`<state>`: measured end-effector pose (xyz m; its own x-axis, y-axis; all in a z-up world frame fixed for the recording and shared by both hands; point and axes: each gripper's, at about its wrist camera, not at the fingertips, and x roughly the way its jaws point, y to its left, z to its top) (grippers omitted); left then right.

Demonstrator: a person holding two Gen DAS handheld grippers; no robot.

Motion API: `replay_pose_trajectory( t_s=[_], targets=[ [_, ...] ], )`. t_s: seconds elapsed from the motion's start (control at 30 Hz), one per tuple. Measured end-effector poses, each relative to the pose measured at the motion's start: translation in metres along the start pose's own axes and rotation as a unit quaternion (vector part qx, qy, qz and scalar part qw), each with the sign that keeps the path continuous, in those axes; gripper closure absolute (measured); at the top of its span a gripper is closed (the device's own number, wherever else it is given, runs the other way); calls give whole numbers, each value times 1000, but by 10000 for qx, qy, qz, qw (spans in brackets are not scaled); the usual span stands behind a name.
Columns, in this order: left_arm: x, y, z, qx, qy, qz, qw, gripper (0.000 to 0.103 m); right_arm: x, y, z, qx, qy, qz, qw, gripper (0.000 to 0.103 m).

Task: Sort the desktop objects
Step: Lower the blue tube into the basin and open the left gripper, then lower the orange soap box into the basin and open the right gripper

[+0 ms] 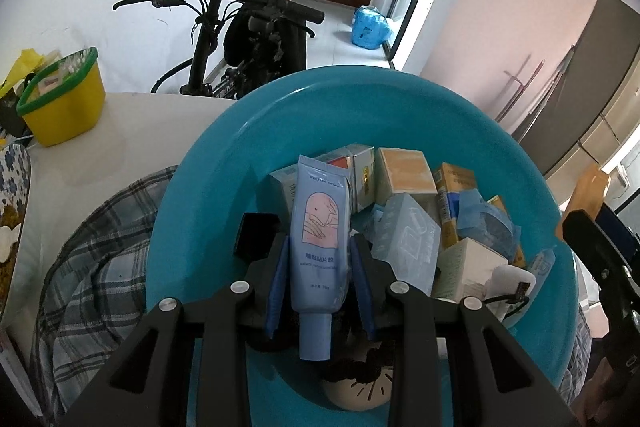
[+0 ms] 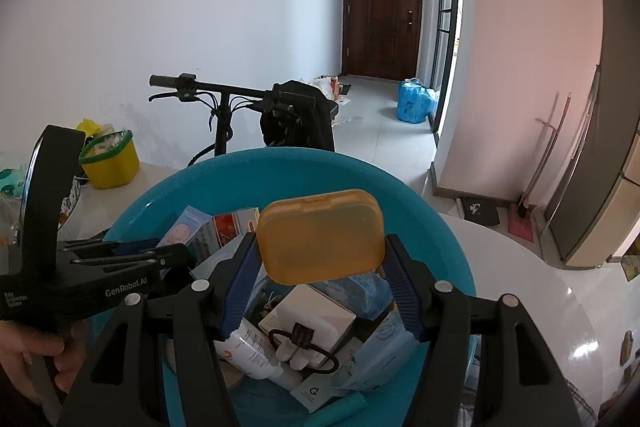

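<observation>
Both grippers are clamped over the basin (image 1: 192,187), my left (image 1: 318,259) on a tube (image 1: 318,227), my right (image 2: 320,259) on an orange case (image 2: 320,235) whose smooth rounded sides may slip.

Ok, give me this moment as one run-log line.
stage: both picks lifted over teal basin | left gripper: shut on blue tube | right gripper: shut on orange case | basin: boxes, packets still inside
</observation>
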<state>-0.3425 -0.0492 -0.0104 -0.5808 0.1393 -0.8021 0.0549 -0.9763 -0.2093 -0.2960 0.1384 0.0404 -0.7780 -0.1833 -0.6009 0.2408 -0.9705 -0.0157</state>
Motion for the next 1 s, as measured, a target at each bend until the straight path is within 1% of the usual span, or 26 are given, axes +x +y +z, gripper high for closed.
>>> replay_pose_trajectory(
  t_s=[0.23,0.37,0.4,0.47,0.5,0.53,0.6,0.7,1.0],
  targets=[
    [0,-1,0,22,43,21,10000,70,1,0,-2,3,25,-12,10000,43],
    [-3,0,0,6,-30,20,10000,69,4,-1,-3,10,79,-34,10000,43],
    [-4,0,0,14,-54,26,10000,67,5,-2,-3,9,113,-41,9999,43],
    [-10,0,1,30,-178,23,9998,36,9,-3,-5,19,205,-10,9998,43],
    [-12,0,1,33,-251,14,9997,34,12,-4,-6,36,258,32,9997,43],
    [-16,-1,1,57,-340,43,9994,34,14,-5,-7,55,312,71,9995,43],
    [-21,-5,1,151,-415,98,9990,34,19,-6,-9,45,415,65,9991,43],
    [-27,-7,2,176,-480,89,9987,33,25,-5,-13,-12,529,28,9986,43],
    [-27,-10,3,255,-424,79,9987,33,40,-4,-19,-5,888,13,9961,42]
  ],
)
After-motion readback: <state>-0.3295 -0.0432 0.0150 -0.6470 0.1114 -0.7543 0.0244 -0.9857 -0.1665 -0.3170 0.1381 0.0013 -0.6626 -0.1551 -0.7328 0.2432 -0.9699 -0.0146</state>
